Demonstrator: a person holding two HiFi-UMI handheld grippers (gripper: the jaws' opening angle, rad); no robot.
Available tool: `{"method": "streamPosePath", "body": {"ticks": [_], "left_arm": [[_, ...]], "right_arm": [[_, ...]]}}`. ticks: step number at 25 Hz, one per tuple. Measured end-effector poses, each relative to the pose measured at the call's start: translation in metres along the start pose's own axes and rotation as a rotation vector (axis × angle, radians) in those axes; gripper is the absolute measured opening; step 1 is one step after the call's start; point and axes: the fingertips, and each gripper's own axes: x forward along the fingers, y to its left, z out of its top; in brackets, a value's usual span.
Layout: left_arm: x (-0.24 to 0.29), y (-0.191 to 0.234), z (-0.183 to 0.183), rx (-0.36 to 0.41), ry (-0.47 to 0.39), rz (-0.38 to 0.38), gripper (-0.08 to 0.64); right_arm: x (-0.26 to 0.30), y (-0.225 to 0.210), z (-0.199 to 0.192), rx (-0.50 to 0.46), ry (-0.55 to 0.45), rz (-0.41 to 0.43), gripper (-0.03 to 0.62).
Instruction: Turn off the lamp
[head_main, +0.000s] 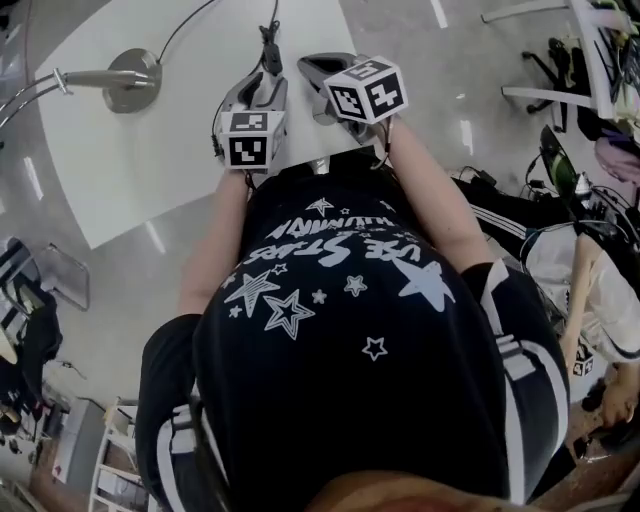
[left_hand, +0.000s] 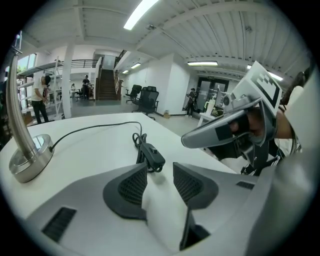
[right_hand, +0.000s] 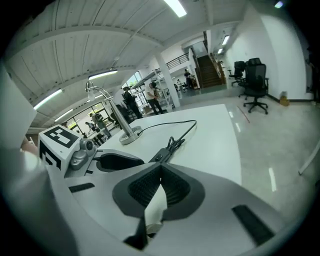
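The lamp's round metal base (head_main: 133, 79) stands at the far left of the white table (head_main: 150, 170), and its head is out of view. A black cord (head_main: 190, 25) runs from the base to an inline switch (head_main: 270, 50). In the left gripper view the switch (left_hand: 153, 156) lies just past the tips of my left gripper (left_hand: 160, 166), which is open with nothing between its pads. My right gripper (right_hand: 161, 169) is shut and empty, and the switch (right_hand: 162, 154) lies ahead of it. In the head view the left gripper (head_main: 264, 82) and right gripper (head_main: 318, 66) sit side by side near the switch.
The table's near edge runs just under both grippers. A person (head_main: 595, 290) sits among bags and chairs on the floor to the right. Black office chairs (left_hand: 146, 98) stand beyond the table. The other gripper (left_hand: 227, 131) hangs close on the left gripper's right.
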Motion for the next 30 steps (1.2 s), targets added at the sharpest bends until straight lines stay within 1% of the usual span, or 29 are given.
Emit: {"method": "streamPosePath", "body": {"ticks": [3, 6, 12, 16, 18, 22, 27, 30], "left_arm": [[-0.004, 0.001, -0.004, 0.019, 0.006, -0.029, 0.155], [-0.009, -0.003, -0.005, 0.021, 0.004, -0.052, 0.155], [-0.024, -0.013, 0.002, 0.003, -0.023, -0.06, 0.155], [-0.042, -0.022, 0.005, 0.003, -0.04, -0.059, 0.155], [-0.045, -0.032, 0.006, 0.004, -0.046, -0.064, 0.155], [-0.04, -0.066, 0.008, 0.002, -0.057, -0.061, 0.155], [-0.096, -0.078, 0.008, 0.011, -0.118, -0.04, 0.153], [-0.122, -0.093, 0.003, 0.013, -0.146, -0.041, 0.153]], "right_arm": [[-0.006, 0.005, -0.009, 0.031, -0.023, -0.038, 0.006], [-0.017, 0.012, -0.017, 0.054, -0.043, -0.059, 0.006], [-0.033, 0.018, -0.021, 0.06, -0.071, -0.062, 0.006], [-0.048, 0.031, -0.021, 0.058, -0.115, -0.059, 0.006], [-0.059, 0.032, -0.026, 0.062, -0.137, -0.056, 0.006], [-0.091, 0.019, -0.047, 0.067, -0.148, -0.045, 0.006], [-0.114, 0.055, -0.066, 0.067, -0.19, -0.048, 0.006], [-0.132, 0.072, -0.077, 0.066, -0.219, -0.045, 0.006]]}}
